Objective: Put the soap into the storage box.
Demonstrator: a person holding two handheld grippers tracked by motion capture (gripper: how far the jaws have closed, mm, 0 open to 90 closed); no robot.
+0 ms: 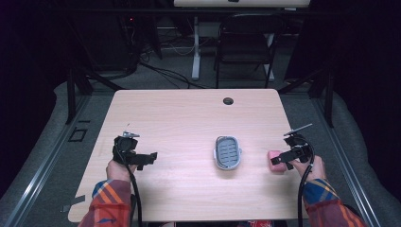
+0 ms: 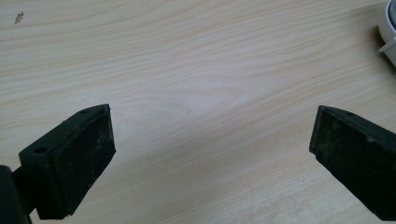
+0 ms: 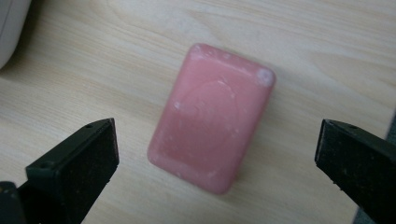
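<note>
Your right gripper [image 3: 215, 154] hangs over the pink soap bar [image 3: 212, 116], jaws spread wide with one on each side of the bar and neither touching it; in the high view the same gripper [image 1: 280, 160] sits just right of the soap dish [image 1: 228, 152], with the soap [image 1: 274, 160] peeking out beneath it near the table's right edge. The bar lies flat on the wooden table [image 1: 189, 118], broad face up, its long sides running between the jaws, so the pads look lined up to close across the narrow width, probably the surest hold on something that may be slick. The soap dish stands empty, slotted floor up, and it is close to the soap, so I judge the carry to it will be short. A white edge of the dish [image 3: 11, 28] shows at the upper left of the right gripper view. Your left gripper [image 1: 146, 158] waits well left of the dish, jaws wide apart over bare wood and holding nothing; its own view [image 2: 212, 154] catches the dish rim [image 2: 388, 28] at the far upper right. It seems parked there to stay clear of the dish, or ready to steady it if the dish slides
</note>
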